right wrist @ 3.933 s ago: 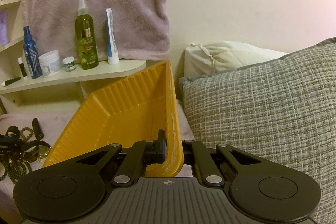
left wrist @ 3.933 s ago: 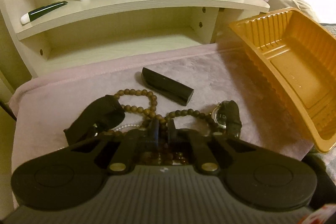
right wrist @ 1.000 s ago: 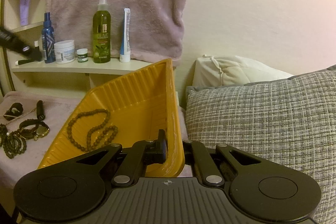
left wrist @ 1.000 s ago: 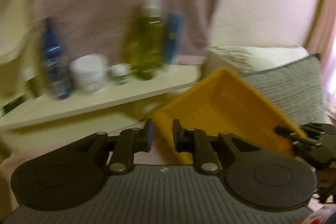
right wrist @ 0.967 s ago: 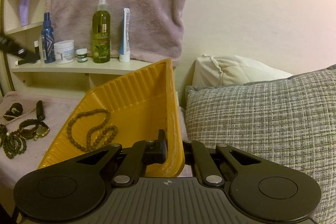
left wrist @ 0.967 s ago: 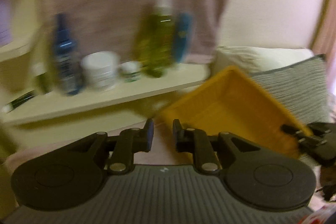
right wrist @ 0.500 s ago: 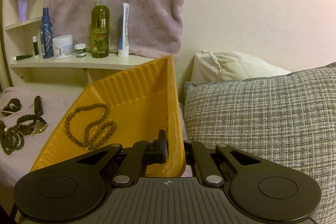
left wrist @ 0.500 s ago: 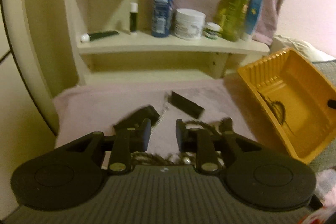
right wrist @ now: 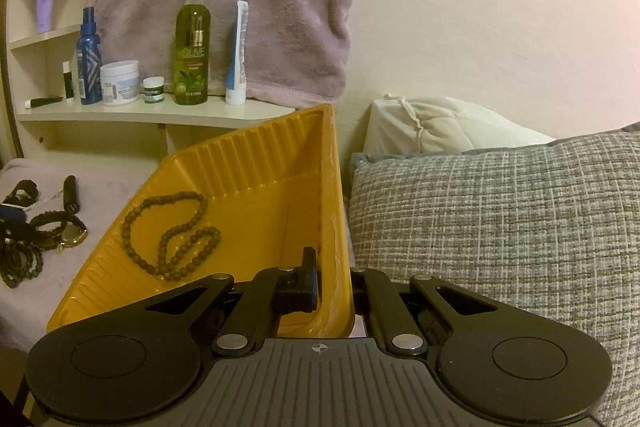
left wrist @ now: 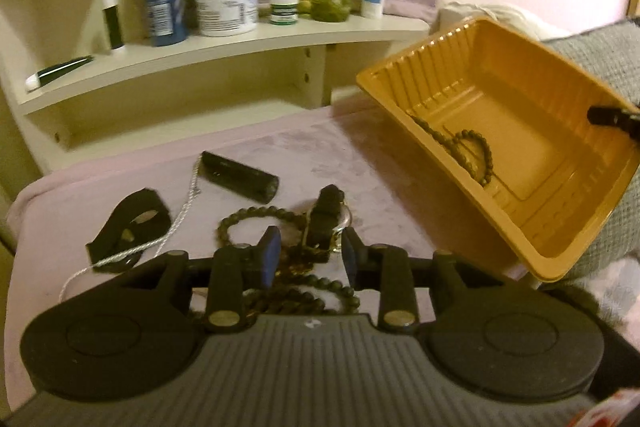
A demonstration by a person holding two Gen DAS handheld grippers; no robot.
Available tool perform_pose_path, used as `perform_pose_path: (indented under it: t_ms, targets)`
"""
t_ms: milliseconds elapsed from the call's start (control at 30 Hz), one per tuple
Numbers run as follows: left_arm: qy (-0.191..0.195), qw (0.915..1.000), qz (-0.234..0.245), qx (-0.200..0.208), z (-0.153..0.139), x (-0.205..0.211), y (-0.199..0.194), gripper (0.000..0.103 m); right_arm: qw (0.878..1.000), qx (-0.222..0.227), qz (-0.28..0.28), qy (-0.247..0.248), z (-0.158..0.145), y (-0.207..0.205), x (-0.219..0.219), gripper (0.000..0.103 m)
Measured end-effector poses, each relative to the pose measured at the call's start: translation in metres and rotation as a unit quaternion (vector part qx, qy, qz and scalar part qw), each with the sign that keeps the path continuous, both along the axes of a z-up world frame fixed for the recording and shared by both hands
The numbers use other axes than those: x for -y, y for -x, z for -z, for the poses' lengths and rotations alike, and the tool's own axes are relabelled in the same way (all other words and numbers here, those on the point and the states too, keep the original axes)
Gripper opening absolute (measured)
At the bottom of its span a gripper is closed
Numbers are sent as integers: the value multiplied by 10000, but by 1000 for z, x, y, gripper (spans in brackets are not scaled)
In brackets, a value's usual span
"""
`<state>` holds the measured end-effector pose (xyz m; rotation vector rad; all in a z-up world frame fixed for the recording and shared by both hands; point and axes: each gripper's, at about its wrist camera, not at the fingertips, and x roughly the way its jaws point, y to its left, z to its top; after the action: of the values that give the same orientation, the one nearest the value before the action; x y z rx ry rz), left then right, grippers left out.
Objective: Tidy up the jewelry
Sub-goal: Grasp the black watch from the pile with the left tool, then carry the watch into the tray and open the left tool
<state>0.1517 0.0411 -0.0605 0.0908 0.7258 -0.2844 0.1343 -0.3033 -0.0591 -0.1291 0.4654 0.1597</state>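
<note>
My right gripper (right wrist: 330, 287) is shut on the near wall of an orange plastic tray (right wrist: 256, 163) and holds it tilted. A brown bead necklace (right wrist: 172, 235) lies inside the tray; it also shows in the left wrist view (left wrist: 472, 155). My left gripper (left wrist: 306, 259) is open and empty, low over a pile of jewelry on the pink cloth: a dark bead bracelet (left wrist: 256, 217), a watch with a black strap (left wrist: 326, 223) and more beads (left wrist: 304, 297) under the jaws.
A black tube (left wrist: 240, 177), a white cord (left wrist: 168, 231) and a black strap (left wrist: 128, 223) lie on the cloth (left wrist: 80, 187). A shelf (left wrist: 224, 51) with bottles and jars stands behind. A grey pillow (right wrist: 500, 227) lies right of the tray.
The bead necklace went from the cloth into the tray. My left gripper swung back from the tray, came down over the jewelry pile and opened wider. The right gripper still holds the tray.
</note>
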Motion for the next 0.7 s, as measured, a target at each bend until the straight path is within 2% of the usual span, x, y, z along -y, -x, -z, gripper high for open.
perform_pose_path:
  t_ms: [167,233,267,700]
  targets:
    - [-222,9997,104,-84,7,11,-11,29,10000,-10,3,-4,0,0,-1,4]
    - [-257,9996,102,-102,9,12,-16,16,10000,-9,3,-1,0,0,-1,4]
    - [-242,9996,86,-131,9,11,-18,15,10000,-10,3,1,0,0,0,4]
    - [90,9996,234,112,-37,9,-20,14,10000,22,-39,76,0,0,-2,4]
